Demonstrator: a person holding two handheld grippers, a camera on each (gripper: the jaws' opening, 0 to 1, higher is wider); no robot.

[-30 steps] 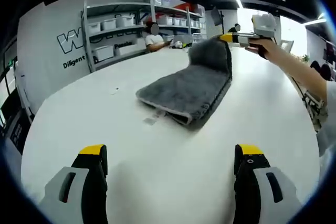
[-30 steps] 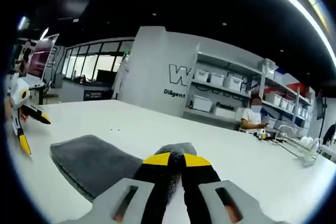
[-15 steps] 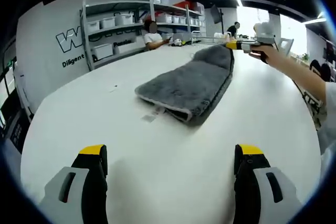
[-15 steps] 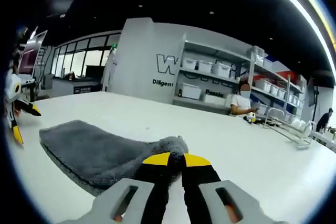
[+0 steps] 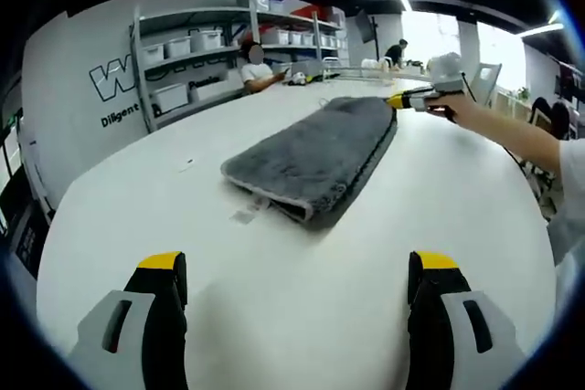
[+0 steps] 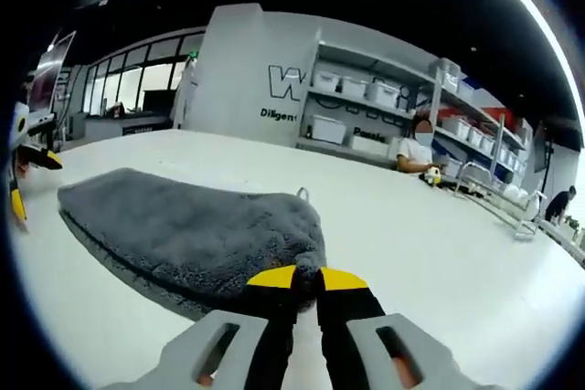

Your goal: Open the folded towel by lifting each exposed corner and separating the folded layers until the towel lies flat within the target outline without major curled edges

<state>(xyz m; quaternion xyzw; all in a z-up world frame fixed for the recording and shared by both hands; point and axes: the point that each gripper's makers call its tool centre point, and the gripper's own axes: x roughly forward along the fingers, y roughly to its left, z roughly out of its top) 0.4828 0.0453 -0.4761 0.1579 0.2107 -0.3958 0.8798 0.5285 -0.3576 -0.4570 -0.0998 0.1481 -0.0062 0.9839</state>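
One fold opened out, at least one more layer judged left to separate.
Nearest, the left gripper [image 5: 297,294] hangs wide open and empty over the bare near table [image 5: 274,317]; further in, mid-table, the grey towel [image 5: 311,157] lies doubled; at its far corner the right gripper [image 6: 306,278] pinches the edge, jaws closed. Next: let go, take another corner.

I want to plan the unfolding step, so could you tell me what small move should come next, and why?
Probably let go: the right gripper is shut on the far corner of the grey plush towel, which lies low on the white table. The left gripper, open, could then take a near corner.
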